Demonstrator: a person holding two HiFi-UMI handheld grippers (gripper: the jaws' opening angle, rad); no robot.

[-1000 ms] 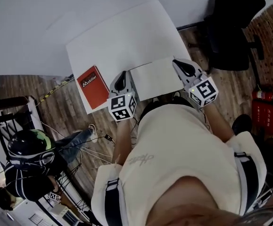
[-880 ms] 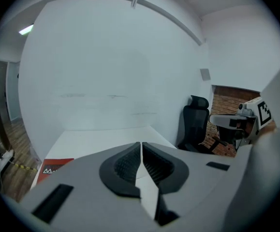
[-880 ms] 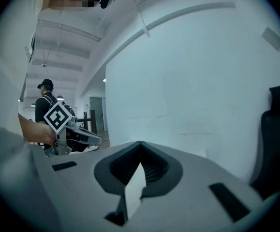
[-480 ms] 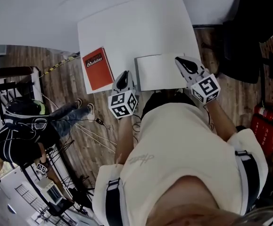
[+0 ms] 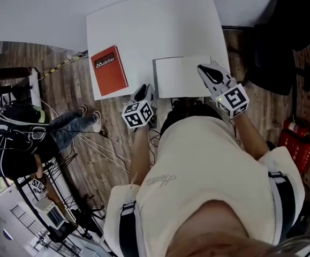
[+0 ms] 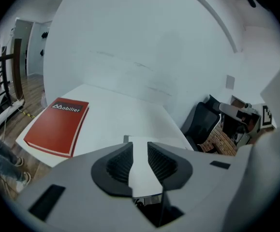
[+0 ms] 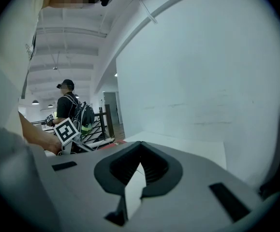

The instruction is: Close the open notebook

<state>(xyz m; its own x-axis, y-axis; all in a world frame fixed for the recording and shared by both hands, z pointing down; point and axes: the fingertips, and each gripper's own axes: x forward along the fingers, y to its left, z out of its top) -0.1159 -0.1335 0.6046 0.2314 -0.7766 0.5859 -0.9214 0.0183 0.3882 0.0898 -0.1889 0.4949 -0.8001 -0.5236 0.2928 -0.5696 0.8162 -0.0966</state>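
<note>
Head view: the notebook [image 5: 179, 76] lay flat at frame centre on the table [image 5: 155, 25], apparently shut, so the closing looked done; next, both tools should lift clear. Left gripper view: the left gripper's [image 6: 140, 151] jaws had just been opening and stood spread, gripping nothing. Right gripper view alone showed the right gripper [image 7: 140, 149] pressed together, empty.

Red book [image 5: 110, 70] on white table [image 5: 155, 31]

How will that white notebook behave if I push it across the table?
Likely slides easily: the notebook lies flat on a smooth white table. It looks thin, so probably light and floppy if lifted by one corner. It sits at the table's near edge, so a push towards the person may tip it off.
</note>
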